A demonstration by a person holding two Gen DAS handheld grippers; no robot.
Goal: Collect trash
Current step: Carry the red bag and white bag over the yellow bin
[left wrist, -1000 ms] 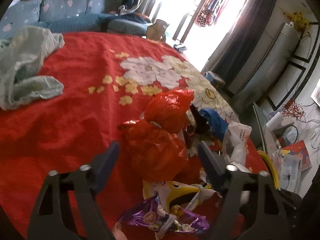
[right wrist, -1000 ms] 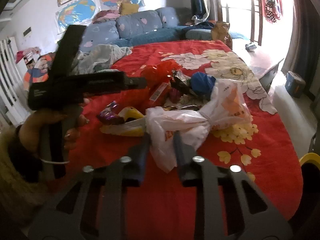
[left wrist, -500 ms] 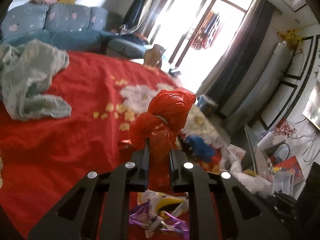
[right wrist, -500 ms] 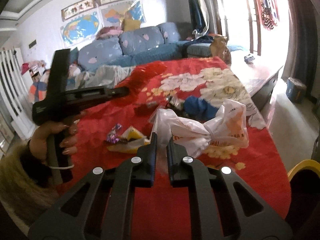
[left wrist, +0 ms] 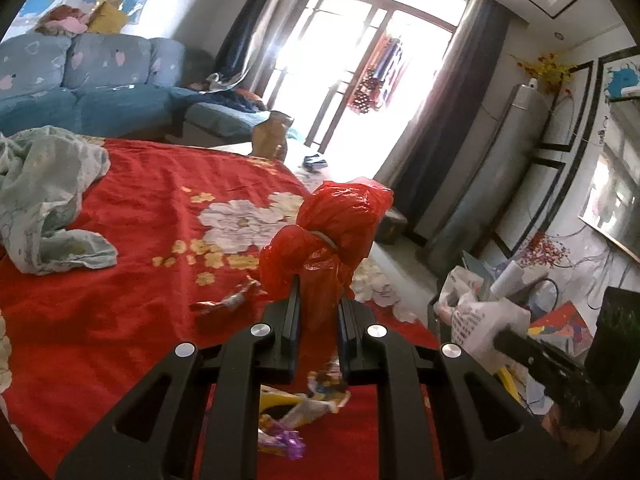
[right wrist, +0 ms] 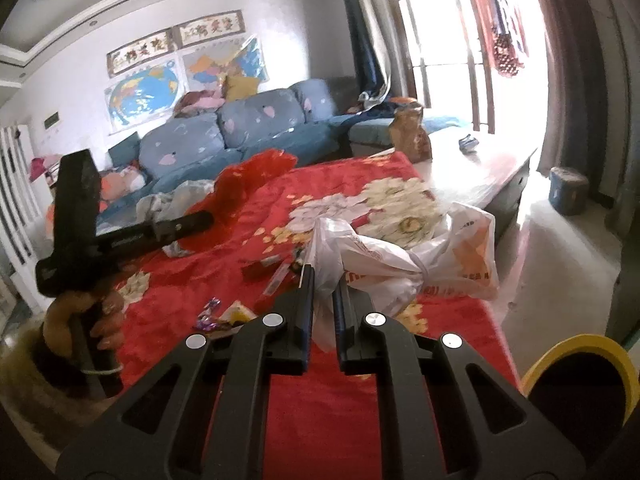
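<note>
My left gripper [left wrist: 318, 300] is shut on a tied red plastic bag [left wrist: 336, 224] and holds it up above the red flowered blanket [left wrist: 120, 312]. It also shows in the right wrist view [right wrist: 248, 184]. My right gripper [right wrist: 323, 280] is shut on a tied white plastic bag [right wrist: 408, 256], lifted over the blanket; this bag also shows in the left wrist view [left wrist: 476, 312]. Loose wrappers [left wrist: 296, 412] lie on the blanket below the left gripper, and a purple and yellow wrapper [right wrist: 224, 316] and dark red wrappers [right wrist: 264, 266] show in the right wrist view.
A pale green cloth [left wrist: 44, 196] lies crumpled at the blanket's far left. A yellow-rimmed bin [right wrist: 580, 380] stands at the lower right. A blue sofa [right wrist: 240, 128] is behind the blanket, and a low table [right wrist: 472, 160] is by the window.
The left gripper closed on the red bag and lifted it. The right gripper closed on the white bag and raised it off the blanket, moving right.
</note>
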